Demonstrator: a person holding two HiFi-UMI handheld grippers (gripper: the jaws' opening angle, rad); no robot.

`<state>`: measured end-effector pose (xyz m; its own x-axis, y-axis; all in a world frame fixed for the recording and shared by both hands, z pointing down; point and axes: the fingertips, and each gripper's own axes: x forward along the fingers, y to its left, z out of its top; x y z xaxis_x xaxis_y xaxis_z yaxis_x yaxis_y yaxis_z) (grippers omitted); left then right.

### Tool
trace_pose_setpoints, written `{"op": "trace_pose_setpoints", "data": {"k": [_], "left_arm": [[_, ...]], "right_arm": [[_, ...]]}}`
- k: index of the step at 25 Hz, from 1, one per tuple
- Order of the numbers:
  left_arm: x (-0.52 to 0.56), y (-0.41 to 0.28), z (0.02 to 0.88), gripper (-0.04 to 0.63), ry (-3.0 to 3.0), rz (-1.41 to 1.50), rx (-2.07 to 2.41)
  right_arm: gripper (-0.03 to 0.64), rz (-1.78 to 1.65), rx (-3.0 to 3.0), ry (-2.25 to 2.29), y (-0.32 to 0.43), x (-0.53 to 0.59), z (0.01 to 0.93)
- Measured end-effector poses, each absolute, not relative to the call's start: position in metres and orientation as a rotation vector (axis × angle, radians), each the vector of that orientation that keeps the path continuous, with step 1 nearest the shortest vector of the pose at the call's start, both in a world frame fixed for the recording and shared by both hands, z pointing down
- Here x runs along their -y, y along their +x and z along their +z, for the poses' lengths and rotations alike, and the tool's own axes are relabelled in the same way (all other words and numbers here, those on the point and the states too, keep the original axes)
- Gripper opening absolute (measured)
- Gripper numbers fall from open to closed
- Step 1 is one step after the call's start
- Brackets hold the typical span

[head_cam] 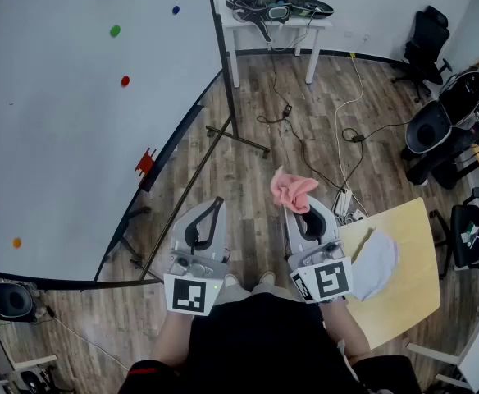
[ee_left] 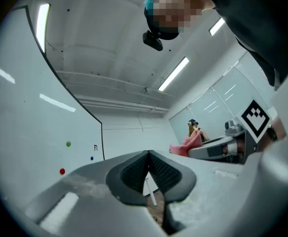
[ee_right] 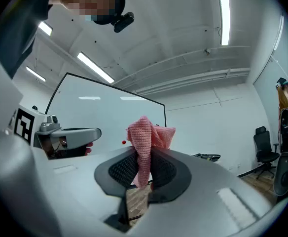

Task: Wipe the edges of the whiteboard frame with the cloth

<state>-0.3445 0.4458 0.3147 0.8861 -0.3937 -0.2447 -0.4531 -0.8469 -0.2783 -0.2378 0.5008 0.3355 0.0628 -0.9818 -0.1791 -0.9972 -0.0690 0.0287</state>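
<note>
A large whiteboard point(head_cam: 67, 121) with a thin black frame point(head_cam: 221, 52) fills the left of the head view; it also shows in the left gripper view as the whiteboard point(ee_left: 30, 142) and in the right gripper view as the whiteboard point(ee_right: 104, 115). My right gripper point(head_cam: 291, 206) is shut on a pink cloth point(head_cam: 292, 190), whose bunched end sticks up past the jaws as the pink cloth point(ee_right: 146, 142). My left gripper point(head_cam: 215, 206) is shut with nothing in it, its pads point(ee_left: 134, 174) meeting. Both grippers hang in front of me, apart from the board.
Small magnets point(head_cam: 115, 30) dot the board and a red clip point(head_cam: 145, 162) sits on its lower edge. The board's stand legs point(head_cam: 231, 138) cross the wooden floor. A wooden desk point(head_cam: 408, 261) with a white cloth point(head_cam: 374, 263) is at my right. Cables point(head_cam: 338, 138), a white table point(head_cam: 276, 31) and office chairs point(head_cam: 436, 121) lie beyond.
</note>
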Motion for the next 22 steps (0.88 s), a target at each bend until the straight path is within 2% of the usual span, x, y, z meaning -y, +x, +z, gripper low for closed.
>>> {"op": "trace_pose_setpoints", "data": {"k": [8,22], "left_arm": [[-0.446,-0.344,0.316,0.002,-2.714,0.240,-0.629],[-0.453,-0.290,0.319,0.002,-2.685,0.283,-0.571]], "right_arm": [[0.046,0.239,-2.076,-2.208,-0.239,-0.499,0.335],[0.046,0.204,-2.065,-2.244,-0.193,-0.504,0.354]]}}
